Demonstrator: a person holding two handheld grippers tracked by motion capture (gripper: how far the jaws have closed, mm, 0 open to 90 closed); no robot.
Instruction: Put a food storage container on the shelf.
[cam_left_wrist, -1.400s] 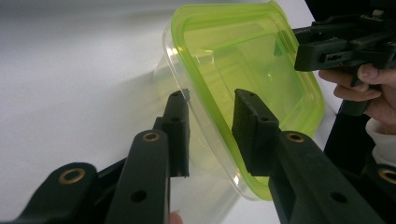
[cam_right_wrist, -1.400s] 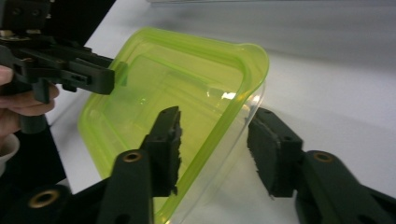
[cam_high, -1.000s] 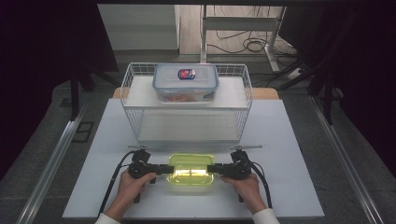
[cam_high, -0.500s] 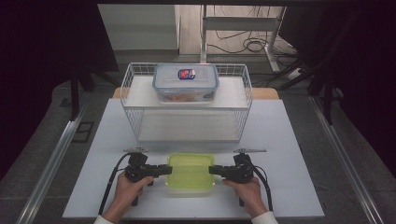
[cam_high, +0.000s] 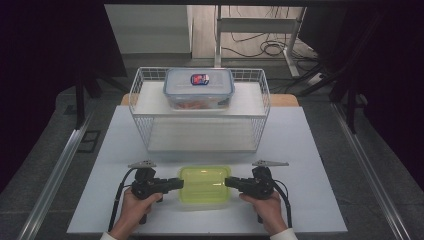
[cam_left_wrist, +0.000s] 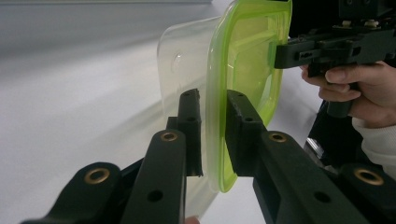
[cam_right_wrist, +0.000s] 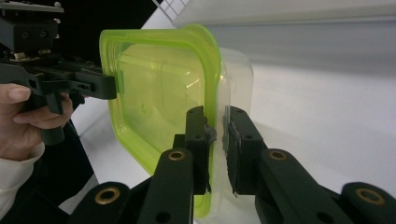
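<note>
Nearest to the person, the two hands rest at the near edge of the white table top (cam_high: 320, 150), each holding a black two-jaw gripper. The left gripper (cam_high: 180, 183) and the right gripper (cam_high: 227, 182) point toward each other, with the clear plastic container with the lime-green lid (cam_high: 205, 184) between them. It lies on the table near the front edge, in the middle.

In the left gripper view the jaws stand on both sides of the green lid rim at the container (cam_left_wrist: 233, 93) end, and they are clamped on it. In the right gripper view the jaws pinch the opposite rim of the container (cam_right_wrist: 163, 98) in the same way. Both pairs of jaws have just been closing, with the lid rim between them. Compared with one second ago, the container looks a little higher in the high view and the bright reflection on its lid is gone. The left hand (cam_high: 131, 212) has also come slightly up.

Farther away stands the white wire basket rack (cam_high: 260, 120), unchanged. On its upper shelf rests the clear lidded food box with a red and blue label (cam_high: 199, 89), in the same place as before.
</note>
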